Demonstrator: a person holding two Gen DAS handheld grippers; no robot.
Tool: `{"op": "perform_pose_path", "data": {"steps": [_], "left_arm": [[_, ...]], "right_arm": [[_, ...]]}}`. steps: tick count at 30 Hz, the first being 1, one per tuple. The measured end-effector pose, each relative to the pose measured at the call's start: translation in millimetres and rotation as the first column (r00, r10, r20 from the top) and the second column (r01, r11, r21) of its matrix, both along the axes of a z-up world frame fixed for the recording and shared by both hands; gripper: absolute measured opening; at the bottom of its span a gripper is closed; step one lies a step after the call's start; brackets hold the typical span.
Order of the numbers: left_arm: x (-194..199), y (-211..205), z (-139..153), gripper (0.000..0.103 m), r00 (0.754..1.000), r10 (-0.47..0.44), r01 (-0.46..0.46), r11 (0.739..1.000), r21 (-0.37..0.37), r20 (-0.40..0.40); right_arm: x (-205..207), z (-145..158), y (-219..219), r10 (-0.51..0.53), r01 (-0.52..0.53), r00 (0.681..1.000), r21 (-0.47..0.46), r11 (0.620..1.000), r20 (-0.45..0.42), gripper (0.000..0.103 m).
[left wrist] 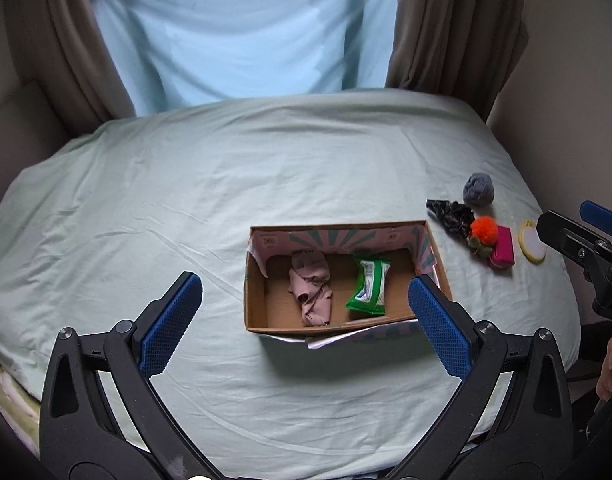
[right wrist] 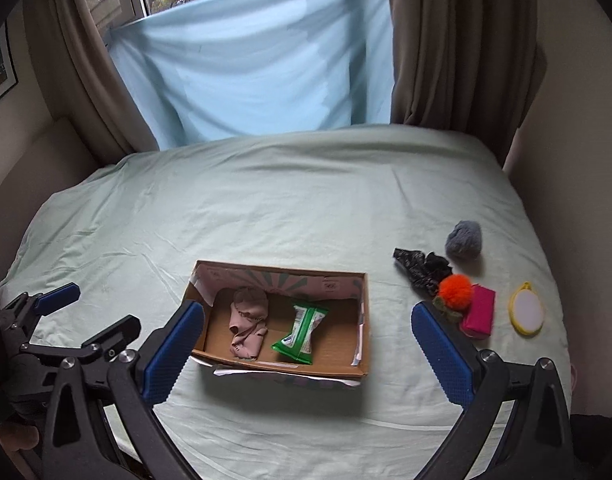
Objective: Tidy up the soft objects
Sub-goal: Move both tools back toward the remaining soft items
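Note:
An open cardboard box [left wrist: 255, 304] [right wrist: 364, 320] sits on the bed and holds a crumpled pink cloth [left wrist: 311, 292] [right wrist: 247, 326] and a green wipes pack [left wrist: 368, 288] [right wrist: 302, 334]. To its right lie a grey fuzzy ball [left wrist: 478, 190] [right wrist: 464, 239], a black scrunchie [left wrist: 452, 212] [right wrist: 422, 268], an orange pom-pom [left wrist: 483, 231] [right wrist: 455, 288], a magenta pouch [left wrist: 502, 248] [right wrist: 479, 312] and a yellow-rimmed round pad [left wrist: 533, 242] [right wrist: 527, 314]. My left gripper [left wrist: 306, 316] is open and empty above the box's near side. My right gripper [right wrist: 308, 350] is open and empty, also over the box.
The pale green bed sheet [left wrist: 266, 160] [right wrist: 266, 200] covers the whole surface. Brown curtains [right wrist: 446, 40] and a light blue cloth [right wrist: 246, 60] hang behind the bed. The right gripper shows at the left wrist view's right edge [left wrist: 578, 236].

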State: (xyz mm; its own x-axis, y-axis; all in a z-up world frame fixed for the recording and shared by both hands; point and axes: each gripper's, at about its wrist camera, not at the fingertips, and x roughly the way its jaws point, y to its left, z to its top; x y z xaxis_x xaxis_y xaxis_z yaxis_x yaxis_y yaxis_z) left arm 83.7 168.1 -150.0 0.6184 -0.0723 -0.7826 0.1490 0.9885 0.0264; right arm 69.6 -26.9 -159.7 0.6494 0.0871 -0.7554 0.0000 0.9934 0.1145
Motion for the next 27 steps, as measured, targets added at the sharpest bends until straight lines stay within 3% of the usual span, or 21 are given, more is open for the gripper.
{"op": "perform_pose_path", "data": {"steps": [7, 14, 21, 27], "left_arm": [[-42, -38, 31, 0.103, 0.992, 0.071, -0.065, 0.996, -0.068, 0.101], [-52, -110, 43, 0.103, 0.987, 0.026, -0.021, 0.999, -0.033, 0.156], [-46, -186, 32, 0.103, 0.987, -0.013, 0.016, 1.0, -0.013, 0.161], [-28, -245, 2, 0.103, 0.989, -0.035, 0.039, 0.999, -0.026, 0.146]], "right_arm": [[-43, 26, -59, -0.048, 0.05, 0.993, -0.022, 0.998, 0.112, 0.103], [-67, 28, -118, -0.041, 0.051, 0.988, -0.062, 0.997, 0.145, 0.103], [-66, 13, -189, -0.06, 0.066, 0.99, -0.051, 0.996, 0.126, 0.103], [-57, -12, -248, -0.054, 0.059, 0.994, -0.056, 0.997, 0.091, 0.103]]}}
